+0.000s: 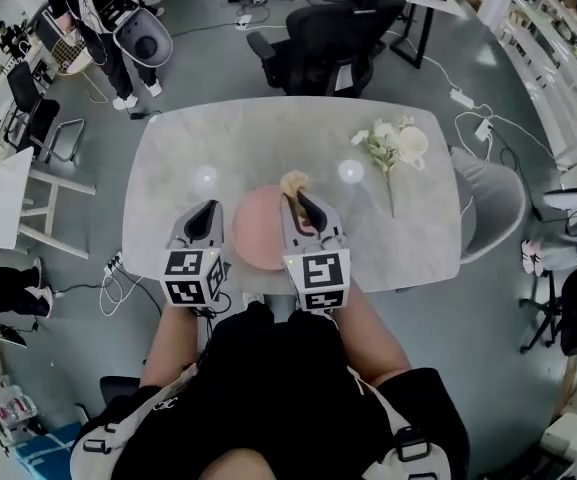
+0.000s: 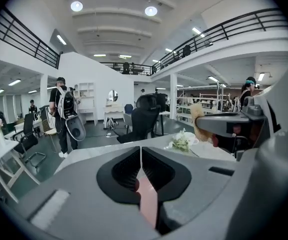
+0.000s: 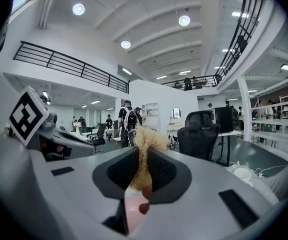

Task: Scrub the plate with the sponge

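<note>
The pink plate lies between my two grippers at the table's near edge. My left gripper is shut at the plate's left rim. A strip of the pink plate shows between its jaws in the left gripper view. My right gripper is shut on a tan fibrous sponge and sits over the plate's right side, covering part of it. The sponge sticks up between the jaws, with the pink plate below. From the left gripper view, the right gripper is close on the right.
The grey marble table carries a spray of white flowers at the back right. A black office chair stands behind the table and a grey chair at its right. People stand at the far left.
</note>
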`<action>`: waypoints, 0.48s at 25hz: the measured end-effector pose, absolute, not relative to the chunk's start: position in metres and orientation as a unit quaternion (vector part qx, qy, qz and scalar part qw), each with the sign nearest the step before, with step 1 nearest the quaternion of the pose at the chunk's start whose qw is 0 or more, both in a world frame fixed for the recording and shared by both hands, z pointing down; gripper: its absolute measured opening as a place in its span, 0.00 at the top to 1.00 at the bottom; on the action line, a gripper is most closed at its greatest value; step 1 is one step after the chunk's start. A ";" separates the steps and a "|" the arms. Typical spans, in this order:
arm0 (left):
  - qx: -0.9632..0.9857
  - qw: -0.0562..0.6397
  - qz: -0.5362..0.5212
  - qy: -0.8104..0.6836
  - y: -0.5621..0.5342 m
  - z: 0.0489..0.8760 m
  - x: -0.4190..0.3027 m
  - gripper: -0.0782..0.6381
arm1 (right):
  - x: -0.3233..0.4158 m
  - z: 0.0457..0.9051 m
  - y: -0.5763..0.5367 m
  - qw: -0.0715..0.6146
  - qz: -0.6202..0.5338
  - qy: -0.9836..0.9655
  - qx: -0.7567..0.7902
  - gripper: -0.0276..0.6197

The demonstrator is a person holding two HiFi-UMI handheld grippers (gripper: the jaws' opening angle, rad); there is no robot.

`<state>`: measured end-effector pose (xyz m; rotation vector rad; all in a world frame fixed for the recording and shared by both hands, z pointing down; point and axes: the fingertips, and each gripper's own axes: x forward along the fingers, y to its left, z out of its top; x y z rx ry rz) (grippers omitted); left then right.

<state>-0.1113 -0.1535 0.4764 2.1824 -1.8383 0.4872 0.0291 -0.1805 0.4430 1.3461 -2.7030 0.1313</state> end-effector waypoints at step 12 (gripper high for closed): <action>0.727 0.290 0.261 -0.565 -0.174 0.642 -0.139 0.75 | 0.035 0.473 -0.199 0.114 0.059 -0.870 0.476 0.87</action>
